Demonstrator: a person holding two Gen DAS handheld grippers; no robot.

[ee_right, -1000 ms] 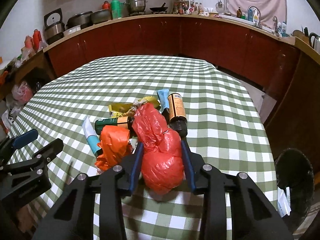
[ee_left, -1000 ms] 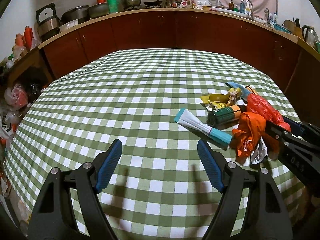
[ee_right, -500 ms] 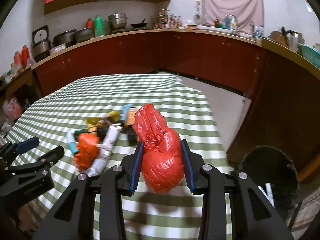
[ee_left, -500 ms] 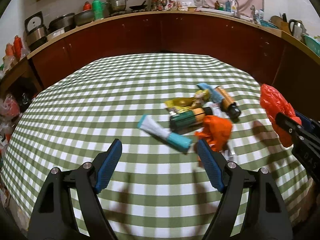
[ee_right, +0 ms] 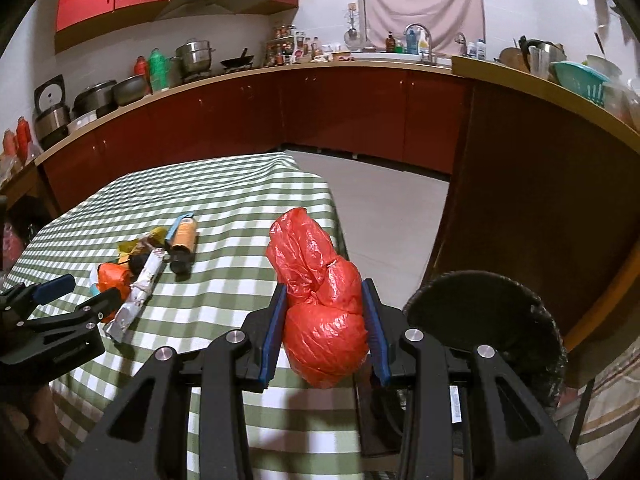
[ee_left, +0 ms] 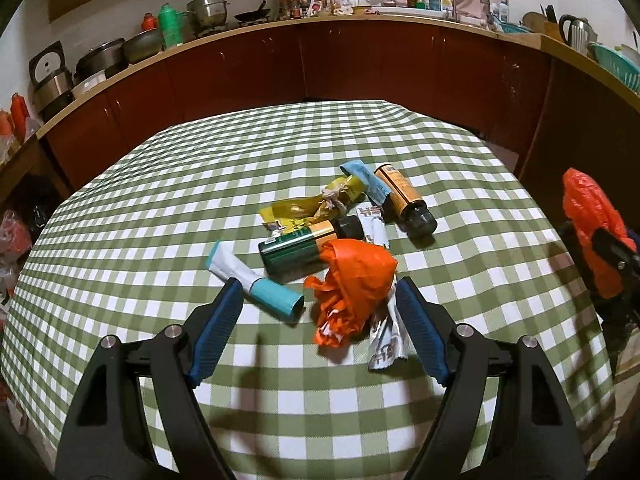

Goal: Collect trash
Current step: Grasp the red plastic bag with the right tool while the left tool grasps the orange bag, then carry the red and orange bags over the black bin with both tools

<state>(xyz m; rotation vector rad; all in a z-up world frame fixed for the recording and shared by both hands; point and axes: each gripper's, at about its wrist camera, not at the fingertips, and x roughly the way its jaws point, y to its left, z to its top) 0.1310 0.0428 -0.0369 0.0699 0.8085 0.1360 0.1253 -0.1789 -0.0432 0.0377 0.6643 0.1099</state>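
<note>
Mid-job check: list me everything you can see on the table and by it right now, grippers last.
red plastic bag: 1, red, clamped in the right gripper, off the table edge
orange plastic bag: 1, orange, crumpled, between the left gripper's open fingers
green bottle: 1, dark green, lying beside the orange bag
brown bottle: 1, amber, black cap, lying at the pile's far side
tube: 1, white and teal, lying near the left finger
yellow wrapper: 1, yellow, behind the green bottle
silver wrapper: 1, silvery, under the orange bag
bin: 1, black, on the floor beside the table
left gripper: open
right gripper: shut on the red bag
</note>
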